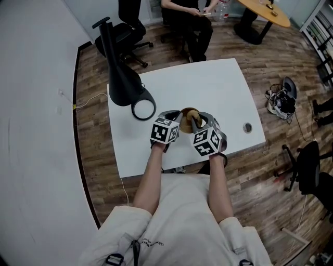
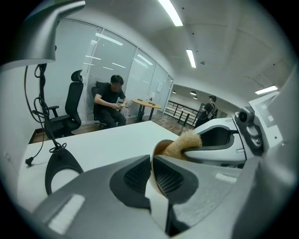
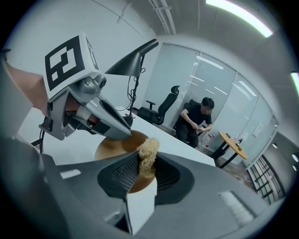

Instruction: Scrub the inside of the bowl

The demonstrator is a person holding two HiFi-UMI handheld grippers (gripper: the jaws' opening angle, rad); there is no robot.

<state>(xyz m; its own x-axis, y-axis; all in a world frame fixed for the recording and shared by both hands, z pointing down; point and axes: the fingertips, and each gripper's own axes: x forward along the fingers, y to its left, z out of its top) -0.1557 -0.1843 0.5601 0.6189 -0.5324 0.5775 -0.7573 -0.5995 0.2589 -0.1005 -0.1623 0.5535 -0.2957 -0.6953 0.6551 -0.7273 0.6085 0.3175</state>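
A brown wooden bowl (image 1: pixel 187 115) sits on the white table (image 1: pixel 218 93) between my two grippers. My left gripper (image 1: pixel 176 123) is shut on the bowl's rim (image 2: pixel 158 148), its jaws pinching the thin wall. My right gripper (image 1: pixel 195 123) is shut on a tan fibrous scrubber (image 3: pixel 146 154) and holds it over the inside of the bowl (image 3: pixel 117 145). In the left gripper view the scrubber (image 2: pixel 183 141) pokes out of the right gripper's jaws just above the bowl.
A black desk lamp (image 1: pixel 123 72) with a ring-shaped head (image 1: pixel 143 109) stands on the table's far left. A round cable hole (image 1: pixel 247 127) is at the right edge. A person (image 1: pixel 190 21) sits on a chair beyond the table, near a round wooden table (image 1: pixel 265 11).
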